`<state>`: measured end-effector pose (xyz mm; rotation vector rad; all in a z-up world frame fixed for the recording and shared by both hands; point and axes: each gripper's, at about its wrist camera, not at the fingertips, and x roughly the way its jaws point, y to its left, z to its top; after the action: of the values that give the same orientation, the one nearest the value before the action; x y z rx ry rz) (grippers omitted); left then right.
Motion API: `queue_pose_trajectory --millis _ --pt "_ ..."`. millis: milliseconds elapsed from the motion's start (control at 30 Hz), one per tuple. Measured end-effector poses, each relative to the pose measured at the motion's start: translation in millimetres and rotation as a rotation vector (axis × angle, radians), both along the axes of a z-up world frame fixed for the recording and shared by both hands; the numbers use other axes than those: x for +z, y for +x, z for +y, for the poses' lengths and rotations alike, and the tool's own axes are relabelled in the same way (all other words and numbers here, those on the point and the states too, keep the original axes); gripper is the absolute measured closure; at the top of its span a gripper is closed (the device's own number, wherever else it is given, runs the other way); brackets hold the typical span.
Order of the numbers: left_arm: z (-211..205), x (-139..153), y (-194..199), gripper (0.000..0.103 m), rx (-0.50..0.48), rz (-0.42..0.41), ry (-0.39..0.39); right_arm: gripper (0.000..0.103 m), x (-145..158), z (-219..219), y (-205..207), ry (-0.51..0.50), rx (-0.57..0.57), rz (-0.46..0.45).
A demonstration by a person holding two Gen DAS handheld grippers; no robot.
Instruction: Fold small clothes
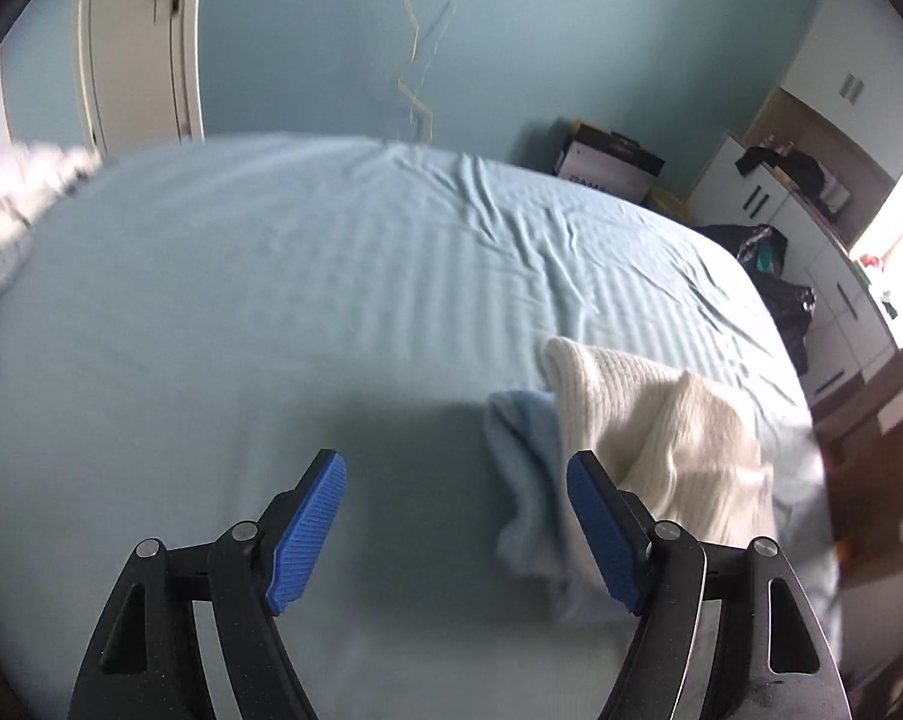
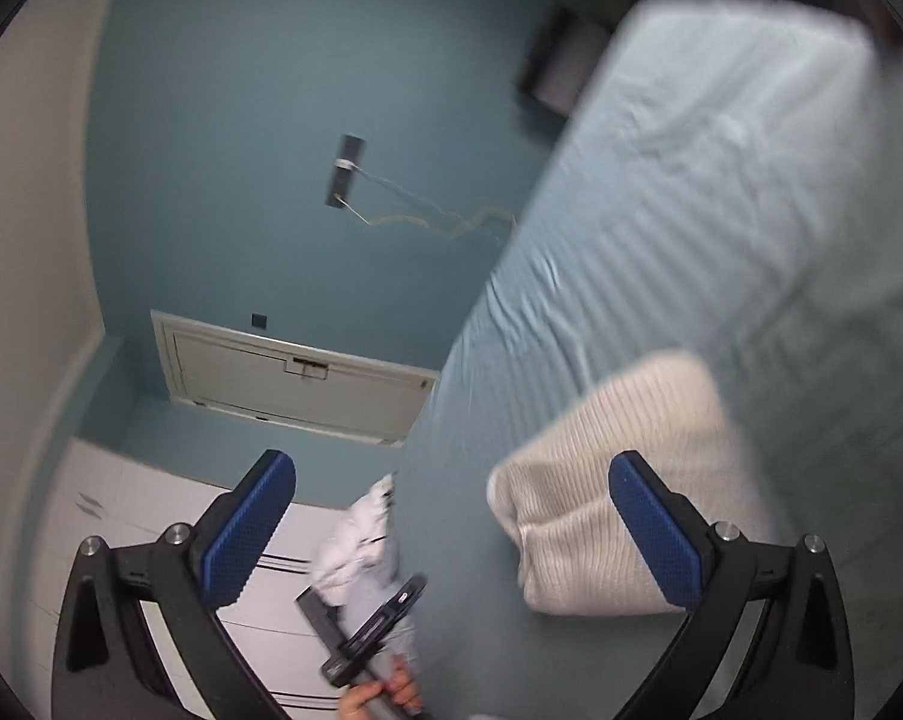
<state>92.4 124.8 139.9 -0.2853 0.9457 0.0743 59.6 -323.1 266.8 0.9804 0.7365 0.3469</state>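
The left gripper (image 1: pixel 457 531) is held wide apart and empty above the pale blue striped bed sheet (image 1: pixel 271 300), presumably so that a garment can be taken next; a cream ribbed knit garment (image 1: pixel 661 420), folded, is seen just ahead of its right finger, lying on a light blue cloth (image 1: pixel 520 438). The right gripper (image 2: pixel 451 534) is likewise spread wide and holds nothing, the cream garment lying close by its right finger, judged already released

Both grippers (image 1: pixel 456 525) (image 2: pixel 452 531) agape, empty.
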Motion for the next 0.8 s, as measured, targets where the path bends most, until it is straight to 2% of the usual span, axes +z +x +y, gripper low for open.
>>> queue_pose_trajectory --millis 100,167,200,300,400,467,500,567,633,767,800 --pt "13.4 27.7 -26.8 0.027 -0.009 -0.025 0.128 0.0 99.5 -12.6 -40.9 -0.217 -0.052 -0.121" --pt "10.1 47.2 -39.3 0.025 -0.015 -0.051 0.212 0.0 151.7 -16.7 -64.8 -0.326 -0.05 -0.153" --pt "10.7 57.5 -50.2 0.023 -0.023 -0.071 0.254 0.001 170.4 -7.8 -73.4 -0.377 -0.043 -0.161" --pt "1.6 75.0 -69.0 0.002 -0.03 -0.12 0.321 0.001 215.5 -1.4 -100.9 -0.502 -0.008 -0.153" --pt "-11.7 86.7 -92.1 0.0 -0.042 -0.19 0.377 0.001 253.6 -0.4 -139.1 -0.562 0.036 -0.174" --pt "-17.5 91.4 -107.5 0.0 -0.077 -0.217 0.387 0.001 269.1 -23.9 -173.8 -0.589 -0.001 -0.184" --pt "-21.0 93.0 -111.6 0.0 -0.091 -0.227 0.387 0.001 273.0 -28.3 -180.6 -0.592 -0.03 -0.186" --pt "-25.2 93.9 -119.4 0.0 -0.106 -0.235 0.392 0.0 301.3 -52.0 -202.9 -0.606 -0.117 -0.171" --pt "-28.3 92.4 -123.0 0.0 -0.107 -0.235 0.421 0.001 340.5 -77.1 -227.4 -0.644 -0.221 -0.155" --pt "-34.7 87.4 -125.8 0.0 -0.1 -0.233 0.474 0.001 413.6 -116.0 -295.8 -0.722 -0.534 -0.206" --pt "-35.6 86.2 -126.6 0.0 -0.097 -0.235 0.48 0.001 430.2 -120.7 -315.0 -0.788 -0.646 -0.203"
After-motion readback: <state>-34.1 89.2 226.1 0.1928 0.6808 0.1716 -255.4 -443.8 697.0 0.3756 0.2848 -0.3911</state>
